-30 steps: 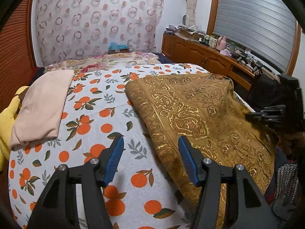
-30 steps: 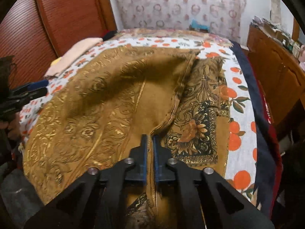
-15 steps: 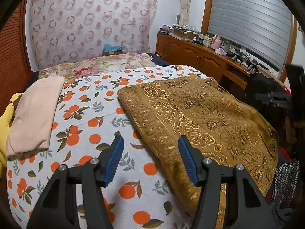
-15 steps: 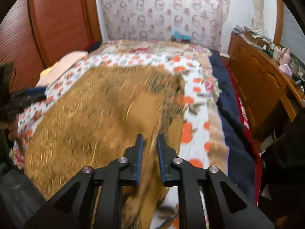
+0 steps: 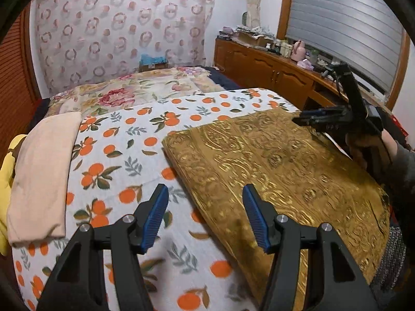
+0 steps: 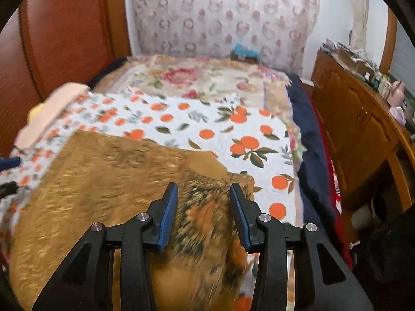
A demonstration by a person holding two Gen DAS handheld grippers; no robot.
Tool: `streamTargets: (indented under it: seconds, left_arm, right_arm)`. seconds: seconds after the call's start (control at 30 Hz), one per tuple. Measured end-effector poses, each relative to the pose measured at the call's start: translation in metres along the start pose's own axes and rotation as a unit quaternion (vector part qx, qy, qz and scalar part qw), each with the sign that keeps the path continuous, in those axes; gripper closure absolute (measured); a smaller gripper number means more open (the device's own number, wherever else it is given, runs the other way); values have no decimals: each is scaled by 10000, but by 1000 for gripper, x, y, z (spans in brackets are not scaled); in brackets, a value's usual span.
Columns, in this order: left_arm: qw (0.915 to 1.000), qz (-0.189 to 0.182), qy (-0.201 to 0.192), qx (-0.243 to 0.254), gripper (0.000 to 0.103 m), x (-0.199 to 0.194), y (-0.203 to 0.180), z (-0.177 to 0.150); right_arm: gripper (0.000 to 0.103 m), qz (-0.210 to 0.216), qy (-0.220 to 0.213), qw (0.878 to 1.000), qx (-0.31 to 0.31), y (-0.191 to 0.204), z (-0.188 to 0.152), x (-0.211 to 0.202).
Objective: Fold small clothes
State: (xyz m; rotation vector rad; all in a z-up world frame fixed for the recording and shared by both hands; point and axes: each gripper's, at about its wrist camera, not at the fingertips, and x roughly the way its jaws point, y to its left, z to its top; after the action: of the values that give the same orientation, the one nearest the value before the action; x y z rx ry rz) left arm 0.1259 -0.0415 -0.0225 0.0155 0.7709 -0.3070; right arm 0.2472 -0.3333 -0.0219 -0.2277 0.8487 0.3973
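Now gold brocade garment [image 5: 280, 171] folded flat on orange-print bedsheet [image 5: 124, 155].

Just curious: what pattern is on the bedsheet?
Oranges with green leaves on white bedsheet, clearest in the left wrist view.

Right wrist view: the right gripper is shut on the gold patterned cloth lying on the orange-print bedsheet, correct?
Not quite. In the right wrist view the right gripper is open, its blue pads apart above the gold patterned cloth. The cloth does lie on the orange-print bedsheet.
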Motion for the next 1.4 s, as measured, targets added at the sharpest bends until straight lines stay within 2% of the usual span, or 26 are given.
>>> streamTargets:
  seconds: [0.1, 0.17, 0.23, 0.3, 0.33, 0.4, 0.47, 0.57, 0.6, 0.63, 0.67, 0.73, 0.83, 0.9, 1.0, 1.07, 1.2, 1.23, 1.27, 1.33, 1.4]
  left_arm:
    - [10000, -25, 51, 24, 44, 9, 3, 7]
    - [9998, 47, 161, 46, 44, 21, 5, 12]
    - [9996, 147, 238, 106, 44, 30, 7, 15]
    - [9992, 221, 314, 123, 44, 39, 9, 18]
    - [9991, 225, 338, 121, 44, 42, 10, 18]
    - [9989, 241, 395, 90, 44, 49, 13, 19]
    - [9984, 271, 477, 96, 44, 57, 16, 21]
    - [9979, 230, 607, 42, 44, 71, 21, 24]
    - [9977, 194, 643, -24, 44, 75, 24, 25]
    - [9976, 154, 670, -93, 44, 78, 27, 26]
    - [9974, 112, 694, -154, 44, 81, 29, 27]
    - [9970, 29, 725, -261, 44, 85, 35, 30]
    - [9967, -75, 731, -350, 44, 87, 40, 32]
    - [9965, -156, 718, -410, 44, 88, 41, 32]
    - [9965, -209, 715, -390, 58, 89, 39, 33]
    - [9959, -317, 751, -382, 72, 90, 36, 35]
    - [9958, -354, 788, -312, 87, 93, 30, 40]
    - [9954, -409, 818, -279, 99, 93, 28, 41]
    - [9950, -467, 833, -282, 100, 91, 27, 42]
    - [9965, -353, 716, -260, 101, 80, 23, 45]
    - [9976, -457, 490, -178, 101, 57, 15, 50]
  right_arm:
    - [62, -1, 264, 9996, 131, -8, -1, 22]
    - [63, 140, 282, 9993, 225, -13, -5, 28]
    - [99, 245, 207, 9993, 195, -14, -7, 25]
    - [102, 267, 114, 9996, 26, -11, -11, 18]
    - [103, 179, 27, 9998, -18, -10, -12, 13]
    - [103, -334, -185, 9992, 75, -13, -12, -1]
    - [103, -347, -275, 9987, 266, -20, -11, -9]
    - [101, -229, -291, 9988, 313, -23, -8, -14]
    - [97, -204, -284, 9987, 359, -25, -8, -13]
    - [89, -209, -274, 9986, 397, -26, -7, -12]
    - [85, -221, -254, 9985, 438, -28, -8, -11]
    - [60, -116, -212, 9984, 518, -32, -10, -7]
    - [53, -265, 72, 9980, 575, -35, -15, 8]
    - [51, -197, 185, 9973, 681, -40, -17, 14]
    - [50, -48, 189, 9968, 778, -44, -17, 19]
    - [50, 78, 172, 9966, 806, -43, -16, 19]
    - [50, 438, 150, 9964, 715, -34, -14, 20]
    - [54, 446, 157, 9967, 659, -31, -14, 20]
    - [61, 455, 173, 9973, 542, -25, -14, 20]
    - [93, 525, 194, 9976, 414, -17, -15, 19]
    - [96, 614, 191, 9974, 315, -10, -16, 12]
